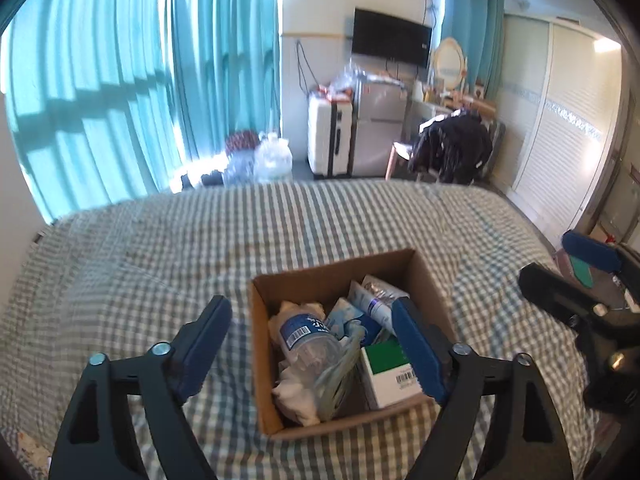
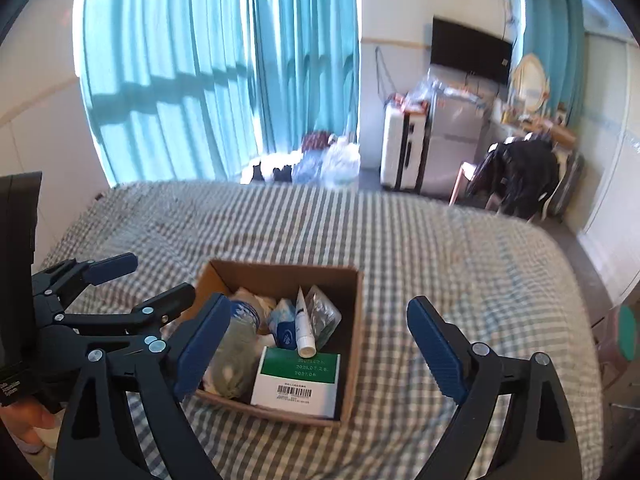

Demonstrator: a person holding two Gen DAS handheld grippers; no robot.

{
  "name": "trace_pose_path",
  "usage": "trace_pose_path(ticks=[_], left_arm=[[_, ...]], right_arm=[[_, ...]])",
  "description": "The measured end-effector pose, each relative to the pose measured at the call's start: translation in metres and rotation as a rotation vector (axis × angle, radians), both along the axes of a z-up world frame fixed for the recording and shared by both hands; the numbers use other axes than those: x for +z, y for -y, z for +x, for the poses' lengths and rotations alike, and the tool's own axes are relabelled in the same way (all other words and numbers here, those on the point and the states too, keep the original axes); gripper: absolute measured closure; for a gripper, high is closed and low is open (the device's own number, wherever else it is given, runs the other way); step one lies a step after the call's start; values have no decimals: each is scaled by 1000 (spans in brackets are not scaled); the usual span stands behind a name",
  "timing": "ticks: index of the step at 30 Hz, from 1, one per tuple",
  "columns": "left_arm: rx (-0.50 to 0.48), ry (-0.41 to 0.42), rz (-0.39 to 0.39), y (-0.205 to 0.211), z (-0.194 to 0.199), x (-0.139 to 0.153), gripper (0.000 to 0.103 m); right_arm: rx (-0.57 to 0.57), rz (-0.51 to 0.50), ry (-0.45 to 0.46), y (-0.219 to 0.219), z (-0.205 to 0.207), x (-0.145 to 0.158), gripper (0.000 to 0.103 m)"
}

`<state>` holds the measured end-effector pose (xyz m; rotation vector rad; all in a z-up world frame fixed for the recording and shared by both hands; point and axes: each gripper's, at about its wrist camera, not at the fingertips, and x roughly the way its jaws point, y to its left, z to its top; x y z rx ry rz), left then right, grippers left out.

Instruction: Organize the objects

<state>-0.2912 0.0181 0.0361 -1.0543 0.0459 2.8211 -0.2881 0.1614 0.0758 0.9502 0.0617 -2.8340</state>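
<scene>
An open cardboard box [image 1: 332, 276] [image 2: 280, 276] sits on a bed with a green-and-white checked cover [image 1: 160, 240] [image 2: 440, 240]. Inside lie a clear water bottle [image 1: 308, 340] [image 2: 240, 320] with a blue label, a green-and-white carton [image 1: 384, 376] [image 2: 298, 380], a white tube [image 1: 370, 304] [image 2: 304, 328], a blue packet [image 1: 344, 312] [image 2: 282, 326], a blister pack [image 2: 322, 312] and white cloth. My left gripper [image 1: 310, 305] [image 2: 162, 276] hangs open above the box's left side, holding nothing. My right gripper [image 2: 319, 302] [image 1: 560, 272] is open and empty above the box's right side.
Beyond the bed's far edge are teal curtains [image 1: 120, 80], plastic bags on the floor [image 1: 272, 156], a white suitcase [image 1: 328, 136], a chair draped with dark clothes [image 1: 452, 148] and a white wardrobe [image 1: 568, 128]. A hand [image 2: 28, 420] shows at the lower left.
</scene>
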Motion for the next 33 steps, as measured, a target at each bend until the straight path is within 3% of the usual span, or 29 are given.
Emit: trace_pose_path(ticks=[9,17,20,24,29,33], left_arm=[[43,-191,14,20,80,81,3],[66,-358,-15,31,138,106,0],[78,-409,-6,35,154,102,0],[106,-456,2,38,175,83,0],[166,-455,18,43,183,38,0],[138,-385,-7,40,184,1,0]], right_arm=[[-46,3,-179,-2,97,77,5],[-59,-12,-290,-5,146,96,1],[-71,-23,-337,-6,162,90,0],[-100,-39,-375,-9,180,59,0],[-111,-52,-387,-12,188,9,0],[-110,-88,-344,-17,183,-34,0]])
